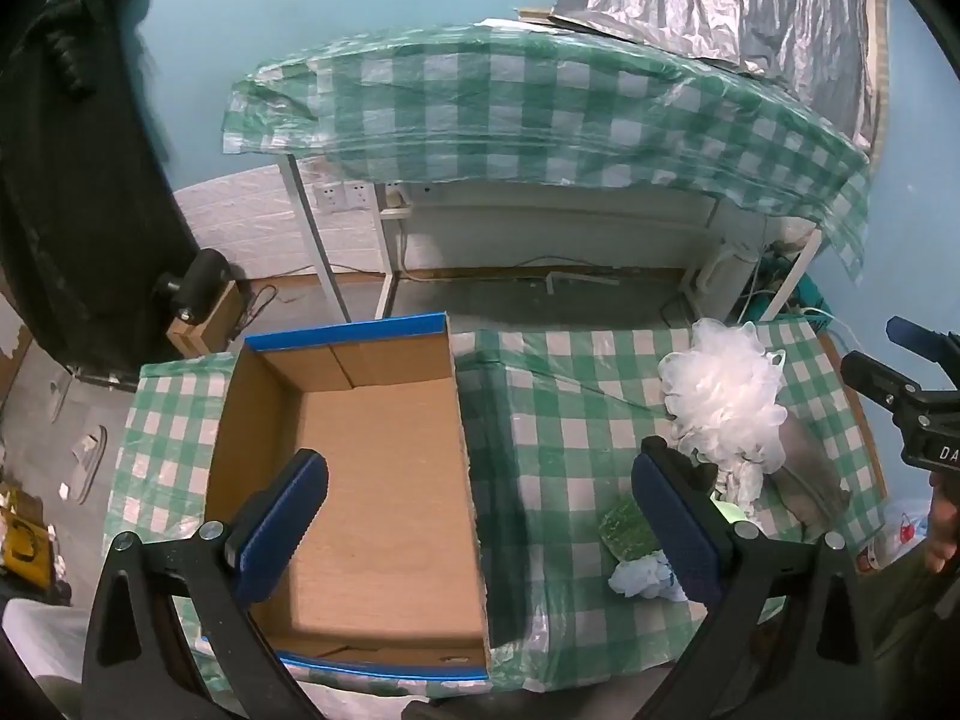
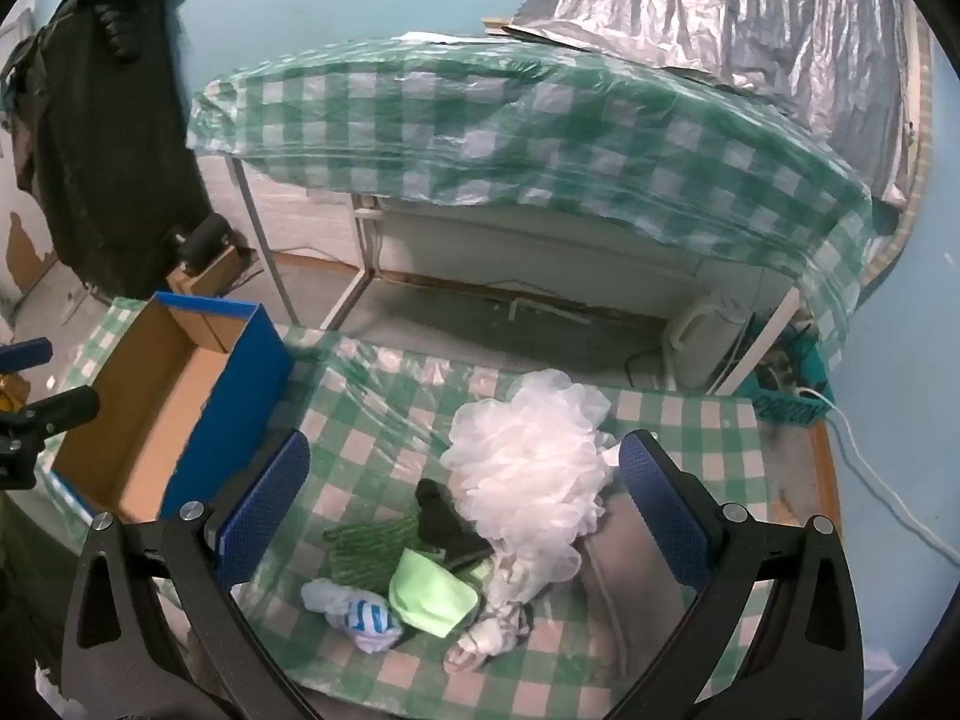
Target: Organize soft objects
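Note:
An empty cardboard box with blue outer walls sits on the left of the checked table; it also shows in the right wrist view. My left gripper is open and empty above the box's right wall. A pile of soft things lies on the right: a white mesh bath puff, a green knitted piece, a light green cloth, a white and blue striped sock, a black item and a grey cloth. My right gripper is open and empty above the pile.
A second table with a green checked cover stands behind, across a gap of floor. A dark jacket hangs at the left. Cables and a teal basket lie on the floor at the right.

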Motion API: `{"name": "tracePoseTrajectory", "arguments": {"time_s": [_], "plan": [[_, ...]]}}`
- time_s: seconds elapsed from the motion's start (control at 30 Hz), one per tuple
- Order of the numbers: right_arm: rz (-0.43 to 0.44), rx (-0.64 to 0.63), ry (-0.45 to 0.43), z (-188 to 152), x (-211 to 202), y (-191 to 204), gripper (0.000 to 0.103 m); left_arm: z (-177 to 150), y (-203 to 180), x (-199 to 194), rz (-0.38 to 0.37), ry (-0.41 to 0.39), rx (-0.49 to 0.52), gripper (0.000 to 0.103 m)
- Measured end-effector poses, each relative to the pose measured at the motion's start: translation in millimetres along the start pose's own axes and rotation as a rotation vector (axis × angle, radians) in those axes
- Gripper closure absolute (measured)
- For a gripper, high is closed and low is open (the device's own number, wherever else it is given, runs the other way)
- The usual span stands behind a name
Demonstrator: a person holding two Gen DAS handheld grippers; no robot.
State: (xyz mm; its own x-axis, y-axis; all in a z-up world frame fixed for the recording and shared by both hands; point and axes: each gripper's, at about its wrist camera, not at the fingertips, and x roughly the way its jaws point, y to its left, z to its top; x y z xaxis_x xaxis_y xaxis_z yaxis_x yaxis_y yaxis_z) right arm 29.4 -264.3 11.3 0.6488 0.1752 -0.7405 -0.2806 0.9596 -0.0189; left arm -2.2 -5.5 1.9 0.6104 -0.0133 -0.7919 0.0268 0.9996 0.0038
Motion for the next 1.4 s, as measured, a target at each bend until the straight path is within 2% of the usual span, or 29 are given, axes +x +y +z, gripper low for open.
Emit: {"name": "tracePoseTrajectory", "arguments": {"time_s": [0.2, 0.87, 1.4], "plan": [[-0.008, 0.007, 0.003, 2.1, 3.7, -9.0, 0.001, -0.8, 2.8, 1.9, -0.007, -0.004, 0.01, 0.001], [-0.021, 0.012, 0.003, 2.0, 2.0, -4.7, 0.001, -1.3, 4.5, -5.3, -0.014, -0.031, 0.001, 0.001], [-0.023, 0.011, 0.006, 2.6, 2.2, -4.4, 0.001, -2.2, 8.2, -3.2, -0.018, -0.016, -0.016, 0.001]]}}
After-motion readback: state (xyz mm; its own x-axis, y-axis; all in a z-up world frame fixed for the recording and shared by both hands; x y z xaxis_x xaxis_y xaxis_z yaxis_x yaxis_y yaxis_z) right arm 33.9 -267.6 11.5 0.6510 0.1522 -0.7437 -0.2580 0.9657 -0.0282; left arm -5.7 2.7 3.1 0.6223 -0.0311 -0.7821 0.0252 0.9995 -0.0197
